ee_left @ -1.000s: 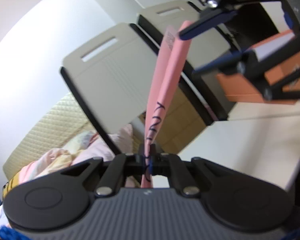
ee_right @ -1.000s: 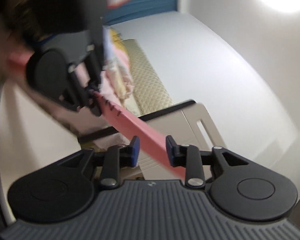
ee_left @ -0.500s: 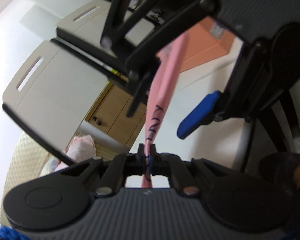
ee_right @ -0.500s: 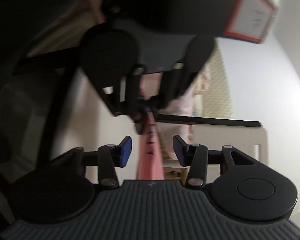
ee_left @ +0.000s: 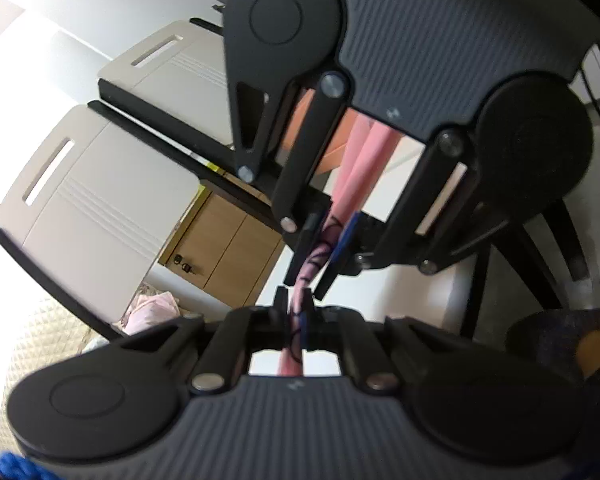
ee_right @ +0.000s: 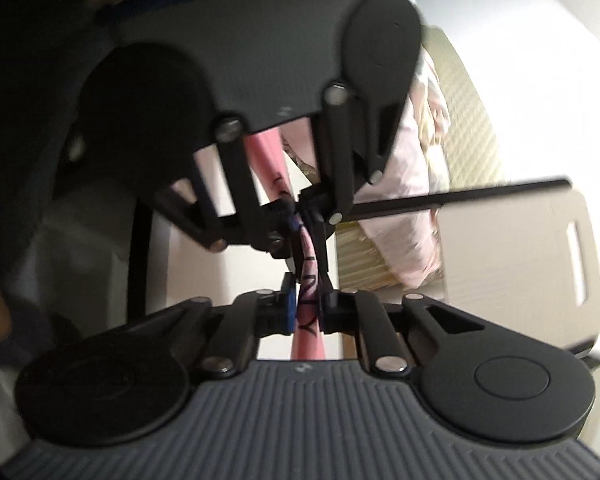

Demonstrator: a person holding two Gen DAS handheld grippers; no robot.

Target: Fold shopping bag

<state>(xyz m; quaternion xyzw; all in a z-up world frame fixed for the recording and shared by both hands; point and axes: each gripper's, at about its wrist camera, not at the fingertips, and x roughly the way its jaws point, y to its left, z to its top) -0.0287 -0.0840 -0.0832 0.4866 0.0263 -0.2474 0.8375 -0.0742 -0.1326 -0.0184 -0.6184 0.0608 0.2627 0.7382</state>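
Here, left tongs [ee_left: 294, 312] clamped on pink shopping bag [ee_left: 358, 168], right tongs [ee_right: 307, 304] nose-to-nose opposite, just closed on it too.

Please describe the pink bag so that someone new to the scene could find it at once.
Find the two black grippers facing each other closely. The pink shopping bag runs as a narrow band between them, clamped in both. It alone is pink with dark handwritten letters.

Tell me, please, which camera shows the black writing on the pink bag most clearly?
The right wrist view: the writing on the pink bag faces the camera there, between the shut right gripper. The left wrist view shows the bag edge-on in the left gripper, so only bent strokes appear.
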